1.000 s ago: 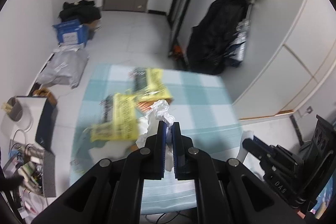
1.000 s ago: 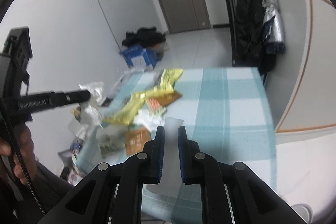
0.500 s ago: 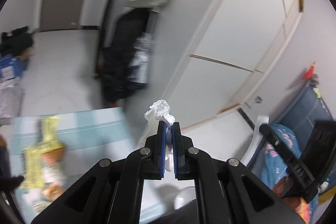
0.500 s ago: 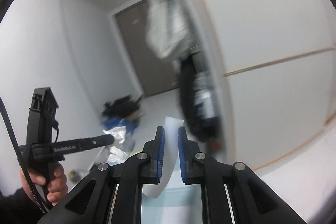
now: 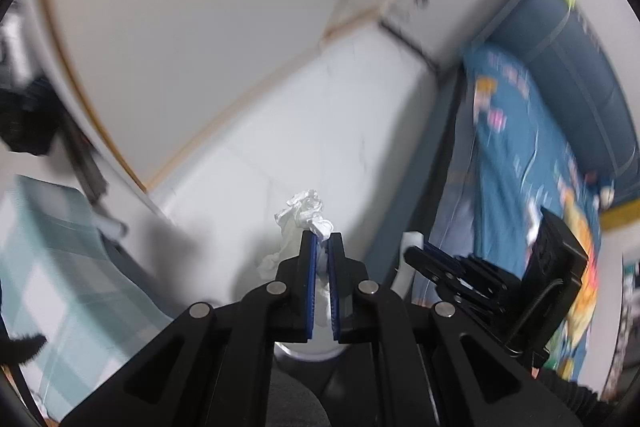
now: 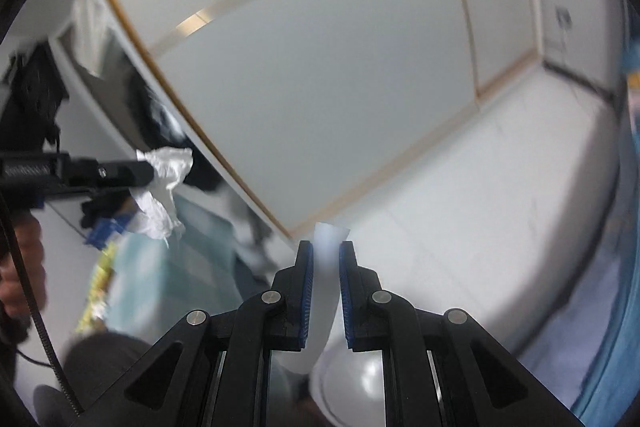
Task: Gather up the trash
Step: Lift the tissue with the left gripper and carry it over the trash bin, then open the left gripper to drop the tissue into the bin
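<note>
Over the white bin point(image 6: 352, 383) is where we've got both grippers, tilted steeply down toward the pale floor. Our left gripper point(image 5: 322, 247) has its blue pads squeezed together on a crumpled white tissue point(image 5: 304, 213), which bunches out past the tips, hanging just above the bin's rim point(image 5: 304, 351). Our right gripper point(image 6: 323, 255) is clamped on a flat translucent plastic strip point(image 6: 326, 267) that sticks up between its pads, also right over the bin. From the right wrist view, our left hand point(image 6: 20, 267) shows off to the side gripping its handle, tissue dangling, with the checked tablecloth point(image 6: 192, 267) beside the bin. Everything's pretty blurry, honestly.
</note>
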The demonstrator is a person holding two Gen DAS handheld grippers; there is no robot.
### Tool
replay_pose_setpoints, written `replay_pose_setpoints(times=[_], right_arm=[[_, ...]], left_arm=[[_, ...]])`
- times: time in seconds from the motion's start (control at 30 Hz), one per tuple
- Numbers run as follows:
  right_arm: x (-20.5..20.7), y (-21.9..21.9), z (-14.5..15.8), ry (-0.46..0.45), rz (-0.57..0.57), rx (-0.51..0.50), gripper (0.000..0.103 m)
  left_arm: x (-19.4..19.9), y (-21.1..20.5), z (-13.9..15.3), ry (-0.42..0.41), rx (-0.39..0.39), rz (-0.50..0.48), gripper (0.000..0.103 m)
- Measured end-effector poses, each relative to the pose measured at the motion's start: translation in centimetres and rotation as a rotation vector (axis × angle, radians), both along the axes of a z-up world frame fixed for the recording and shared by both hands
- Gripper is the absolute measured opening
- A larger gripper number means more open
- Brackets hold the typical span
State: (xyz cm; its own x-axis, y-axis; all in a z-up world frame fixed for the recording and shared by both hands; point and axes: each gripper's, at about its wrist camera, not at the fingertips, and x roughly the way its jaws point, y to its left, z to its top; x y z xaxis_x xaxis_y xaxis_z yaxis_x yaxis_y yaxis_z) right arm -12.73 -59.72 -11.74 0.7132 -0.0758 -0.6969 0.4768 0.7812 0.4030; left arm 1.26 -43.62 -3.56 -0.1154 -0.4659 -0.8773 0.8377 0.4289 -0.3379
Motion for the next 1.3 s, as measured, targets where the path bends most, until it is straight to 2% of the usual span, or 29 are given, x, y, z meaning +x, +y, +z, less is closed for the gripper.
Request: replay_pose_setpoints(times=[0.17,0.27,0.33,0.47,0.6,0.77,0.87,0.93,0.97,1.07,1.1,1.13,1.3], right_arm=[[-1.1,-0.7,-6.8,0.120,-0.030,0.109,0.012],[-1.8,-1.6,-10.3,0.189,-0.080,0.190,0.012],[-1.8,-1.9,-11.8,0.212,-0.097,0.235,0.012],[-1.6,-2.1,-14.2,0.239,-0.115,0.297,0.013],[-1.2,-2.0,-15.2,0.300,-0.110,0.291,0.014],[-0.6,-1.3,-15.6,0.353,-0.089,0.264,0.019],[-0.6,-0.9,-16.1,0.407,-0.068,0.259,0.019],[-0.7,-0.6,-16.2,0.429,-0.042,0.262,0.019],[-0.8,-0.5,-16.2,0.429,-0.032,0.265,0.019],[-1.2,-0.2,-16.1,0.436,-0.004,0.263,0.019],[-1.2,0.0,-16.0,0.435,0.001,0.265,0.020],[-1.4,0.0,-15.9,0.430,0.004,0.271,0.020],[-2.7,-0.1,-14.6,0.407,-0.014,0.278,0.025]], left_arm=[[-3.1,-2.9,-8.0,0.098,0.228,-0.145,0.002],[-4.5,-4.2,-11.4,0.108,0.338,-0.239,0.002],[-5.2,-4.7,-14.0,0.179,0.410,-0.285,0.002],[-5.1,-4.7,-16.9,0.237,0.469,-0.288,0.002],[-4.7,-4.5,-19.4,0.289,0.523,-0.279,0.002],[-5.0,-5.6,-20.9,0.322,0.540,-0.304,0.003],[-5.3,-5.8,-21.1,0.257,0.554,-0.324,0.007],[-5.4,-5.8,-21.1,0.272,0.557,-0.331,0.010],[-5.4,-5.8,-21.0,0.278,0.554,-0.327,0.014],[-5.5,-5.9,-20.8,0.278,0.538,-0.327,0.040],[-5.5,-5.9,-20.7,0.289,0.530,-0.325,0.045],[-5.6,-6.0,-20.6,0.297,0.524,-0.327,0.046],[-5.2,-6.1,-19.2,0.217,0.511,-0.319,0.050]])
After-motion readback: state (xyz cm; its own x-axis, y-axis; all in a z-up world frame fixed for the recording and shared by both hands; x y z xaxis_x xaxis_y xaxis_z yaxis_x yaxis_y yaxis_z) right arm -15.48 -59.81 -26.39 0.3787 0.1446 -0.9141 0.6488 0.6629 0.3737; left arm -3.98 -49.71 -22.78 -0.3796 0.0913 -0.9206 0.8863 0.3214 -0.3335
